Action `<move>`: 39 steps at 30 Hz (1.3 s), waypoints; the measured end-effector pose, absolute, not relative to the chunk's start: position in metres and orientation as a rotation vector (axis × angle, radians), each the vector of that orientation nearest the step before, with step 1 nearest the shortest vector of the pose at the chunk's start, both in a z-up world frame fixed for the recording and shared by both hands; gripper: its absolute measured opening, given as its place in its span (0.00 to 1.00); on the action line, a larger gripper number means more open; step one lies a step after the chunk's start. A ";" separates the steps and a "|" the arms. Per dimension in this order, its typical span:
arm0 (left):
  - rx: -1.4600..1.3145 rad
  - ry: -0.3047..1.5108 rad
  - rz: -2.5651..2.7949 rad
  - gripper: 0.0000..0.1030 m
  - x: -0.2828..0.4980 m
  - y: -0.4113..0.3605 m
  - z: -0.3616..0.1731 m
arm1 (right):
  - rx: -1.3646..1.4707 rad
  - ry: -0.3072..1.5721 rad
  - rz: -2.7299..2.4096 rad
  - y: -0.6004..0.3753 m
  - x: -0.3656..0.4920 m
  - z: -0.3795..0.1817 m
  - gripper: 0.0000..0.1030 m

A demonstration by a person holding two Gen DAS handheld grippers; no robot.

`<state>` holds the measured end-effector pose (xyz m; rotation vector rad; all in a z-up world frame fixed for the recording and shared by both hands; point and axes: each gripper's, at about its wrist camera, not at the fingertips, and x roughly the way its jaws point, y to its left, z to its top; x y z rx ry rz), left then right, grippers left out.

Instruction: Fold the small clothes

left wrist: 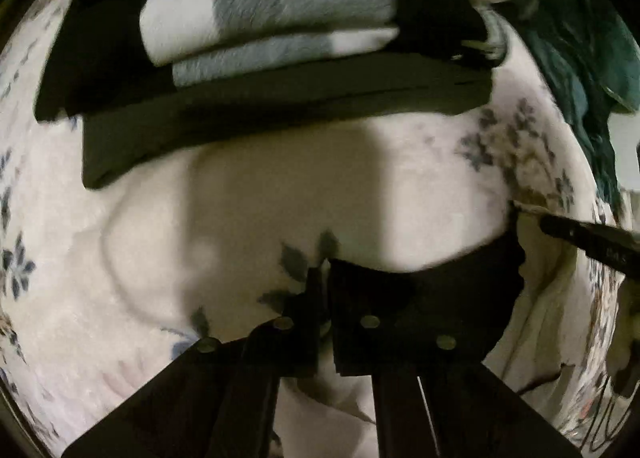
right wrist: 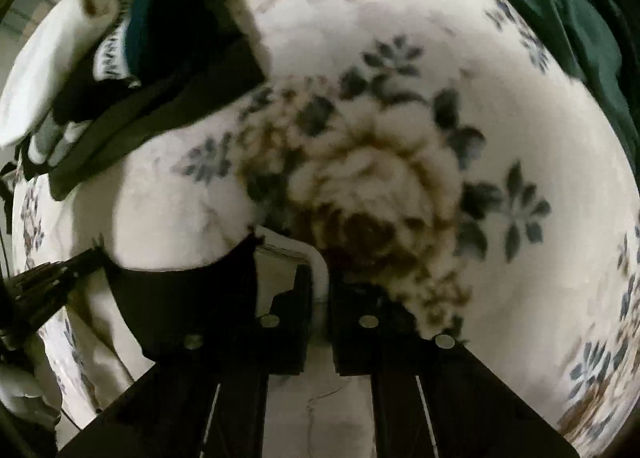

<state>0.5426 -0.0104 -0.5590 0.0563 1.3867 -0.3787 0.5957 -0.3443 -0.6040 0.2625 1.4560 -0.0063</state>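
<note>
A small white and black garment point(left wrist: 440, 290) hangs between my two grippers above a floral blanket point(left wrist: 100, 258). My left gripper point(left wrist: 325, 278) is shut on its black edge. My right gripper point(right wrist: 320, 278) is shut on its white hem point(right wrist: 316, 262); the black part point(right wrist: 180, 298) stretches to the left. The right gripper's finger shows at the right edge of the left wrist view point(left wrist: 588, 236). A stack of folded clothes point(left wrist: 272, 57) lies on the blanket beyond the left gripper; it also shows in the right wrist view point(right wrist: 140, 69).
A dark green cloth lies at the far right of the blanket point(left wrist: 580, 37) and shows in the right wrist view point(right wrist: 560, 9). A big brown flower print point(right wrist: 360, 185) is on the blanket point(right wrist: 520, 117) ahead of the right gripper.
</note>
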 end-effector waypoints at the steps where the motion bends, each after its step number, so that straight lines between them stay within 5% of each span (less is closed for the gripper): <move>1: 0.056 1.380 -0.375 0.02 0.539 -0.010 -0.556 | 0.260 1.447 -0.002 -0.343 0.596 -0.601 0.05; 16: -0.180 1.192 -0.345 0.02 0.415 0.039 -0.452 | 0.426 1.248 0.033 -0.352 0.465 -0.498 0.04; 29: -0.281 1.414 -0.327 0.03 0.269 0.053 -0.503 | 0.468 1.351 0.028 -0.357 0.292 -0.536 0.05; 32: -0.280 1.454 -0.356 0.06 0.254 0.056 -0.512 | 0.460 1.399 0.051 -0.362 0.277 -0.550 0.05; 35: -0.306 1.533 -0.391 0.23 0.236 0.066 -0.520 | 0.442 1.529 0.061 -0.367 0.265 -0.569 0.17; 37: -0.358 1.550 -0.392 0.32 0.226 0.079 -0.516 | 0.430 1.581 0.042 -0.375 0.255 -0.572 0.37; 39: -0.409 1.551 -0.366 0.41 0.222 0.091 -0.510 | 0.483 1.581 0.027 -0.386 0.245 -0.568 0.39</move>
